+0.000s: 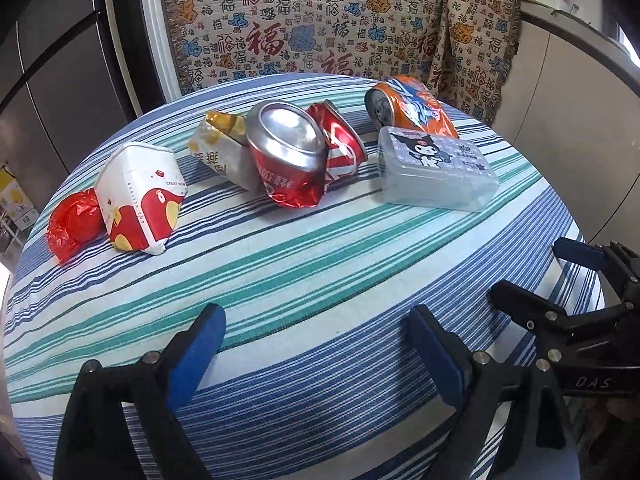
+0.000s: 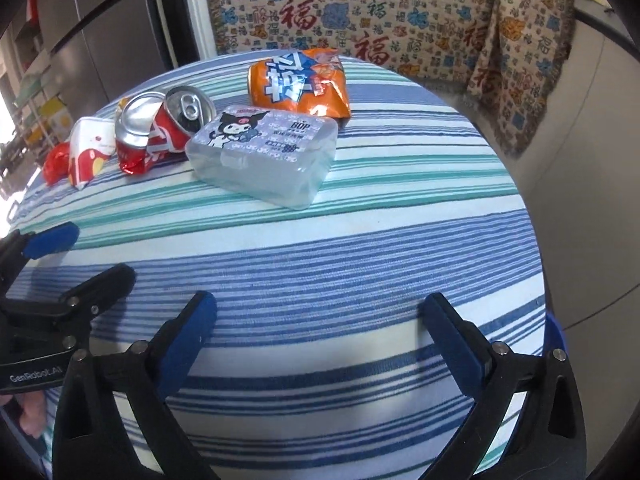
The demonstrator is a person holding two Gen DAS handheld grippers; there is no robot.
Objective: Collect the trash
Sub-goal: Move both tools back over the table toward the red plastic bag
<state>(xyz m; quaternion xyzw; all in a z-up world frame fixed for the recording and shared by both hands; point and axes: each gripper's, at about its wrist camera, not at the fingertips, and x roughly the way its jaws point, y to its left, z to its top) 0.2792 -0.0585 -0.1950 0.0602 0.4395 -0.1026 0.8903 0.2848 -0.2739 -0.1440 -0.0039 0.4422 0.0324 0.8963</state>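
Observation:
Trash lies in a row on the round striped table (image 1: 320,280): a red crumpled wrapper (image 1: 74,224), a crushed white and red paper cup (image 1: 140,196), a crumpled white and yellow carton (image 1: 224,148), a crushed red can (image 1: 304,152), a crushed orange can (image 1: 412,106) and a clear plastic box with a cartoon label (image 1: 436,168). The box (image 2: 264,152), red can (image 2: 160,128) and orange can (image 2: 300,80) also show in the right wrist view. My left gripper (image 1: 316,340) is open and empty near the front edge. My right gripper (image 2: 320,328) is open and empty beside it.
A patterned blanket (image 1: 320,24) covers a seat behind the table. A grey cabinet (image 1: 60,60) stands at the left and a pale wall (image 2: 592,160) at the right. The table's rim (image 2: 536,272) falls away close to the right gripper.

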